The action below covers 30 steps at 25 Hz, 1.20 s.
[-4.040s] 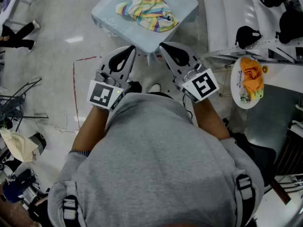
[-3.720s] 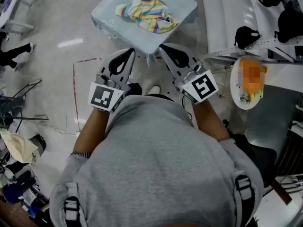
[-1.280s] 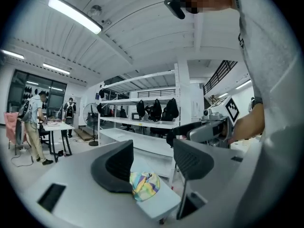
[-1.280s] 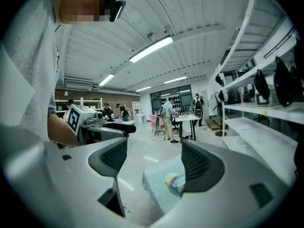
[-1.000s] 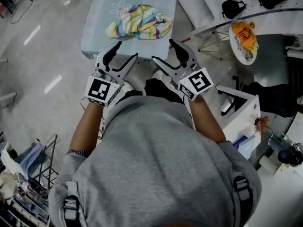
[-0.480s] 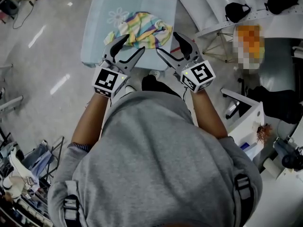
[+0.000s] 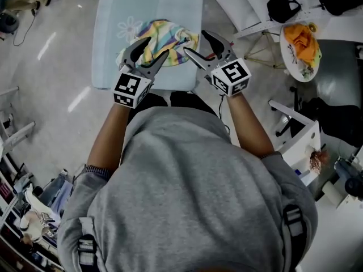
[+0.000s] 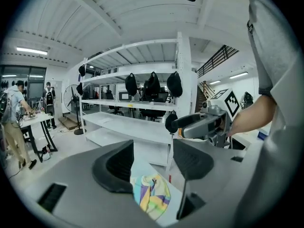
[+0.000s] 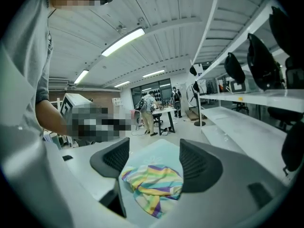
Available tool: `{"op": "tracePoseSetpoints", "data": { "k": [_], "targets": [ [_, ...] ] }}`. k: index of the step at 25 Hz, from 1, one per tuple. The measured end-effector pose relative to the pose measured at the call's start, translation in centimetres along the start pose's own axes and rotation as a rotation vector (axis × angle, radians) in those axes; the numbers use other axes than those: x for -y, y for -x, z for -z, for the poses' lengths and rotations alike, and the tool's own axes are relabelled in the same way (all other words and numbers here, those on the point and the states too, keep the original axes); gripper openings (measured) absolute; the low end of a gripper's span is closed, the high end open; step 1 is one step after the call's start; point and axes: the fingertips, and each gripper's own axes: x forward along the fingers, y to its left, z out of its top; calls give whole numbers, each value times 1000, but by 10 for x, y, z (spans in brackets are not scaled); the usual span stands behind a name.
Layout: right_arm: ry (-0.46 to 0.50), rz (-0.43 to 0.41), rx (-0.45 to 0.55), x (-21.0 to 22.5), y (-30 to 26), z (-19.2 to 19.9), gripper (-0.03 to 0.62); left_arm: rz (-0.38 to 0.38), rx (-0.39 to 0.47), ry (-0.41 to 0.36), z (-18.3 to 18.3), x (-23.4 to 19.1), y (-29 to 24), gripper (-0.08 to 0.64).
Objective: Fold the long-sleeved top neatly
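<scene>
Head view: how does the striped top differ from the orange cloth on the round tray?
The striped top has many colours; the orange cloth is mostly one. The striped top lies on the pale blue table before the person; the orange cloth lies on a white round tray off to the right. Both are crumpled.

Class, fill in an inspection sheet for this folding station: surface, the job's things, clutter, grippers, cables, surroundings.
Surface: light blue table, flower print.
Job's things: striped long-sleeved top, crumpled on the table, not yet folded.
Clutter: nothing seen on the table besides the top.
Grippers: left hand-held gripper open over the top; right hand-held gripper closing, nothing between its jaws; neither grips the cloth.
Cables: thin dark cord beside the right forearm.
Surroundings: white shelving with dark bags; round plate holding orange cloth; people at a far desk.
</scene>
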Motion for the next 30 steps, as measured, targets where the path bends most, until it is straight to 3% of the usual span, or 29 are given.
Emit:
{"op": "tracePoseSetpoints", "data": {
  "k": [8, 13, 21, 30],
  "targets": [
    [-58, 110, -67, 40, -29, 37, 328, 107, -98, 10, 45, -22, -56, 281],
    [-129, 220, -100, 50, -38, 67, 321, 219, -184, -2, 88, -22, -84, 274],
    [-237, 336, -157, 51, -55, 129, 314, 324, -317, -12, 164, -20, -113, 265],
    [-291, 385, -191, 63, -69, 182, 304, 311, -457, -31, 245, -14, -147, 253]
  ]
}}
